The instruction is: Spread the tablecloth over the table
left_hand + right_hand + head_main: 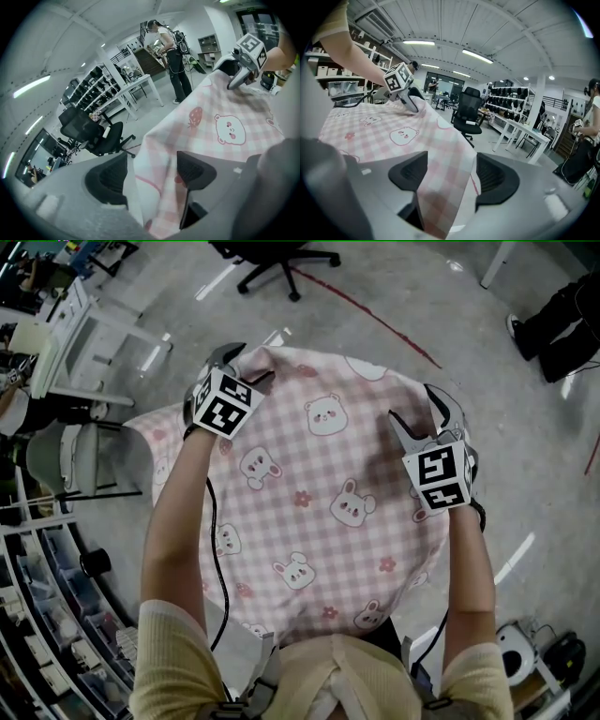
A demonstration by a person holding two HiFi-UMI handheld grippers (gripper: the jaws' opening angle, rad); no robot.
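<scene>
A pink checked tablecloth (319, 493) printed with bears and bunnies lies spread flat in front of me, its edges drooping at the left and far sides. My left gripper (239, 367) sits at its far left part and my right gripper (419, 409) at its far right part. In the left gripper view a raised fold of tablecloth (157, 187) stands between jaws that are apart, and the right gripper (236, 79) rests on the cloth beyond. The right gripper view shows a strip of tablecloth (445, 187) between its spread jaws, with the left gripper (410, 101) across the cloth.
A black office chair (281, 263) stands on the concrete floor beyond the cloth. A white desk (89, 334) and a grey chair (84, 456) are at the left, with shelving below them. Someone's legs (562, 324) are at the far right. A person (171, 51) stands by white tables.
</scene>
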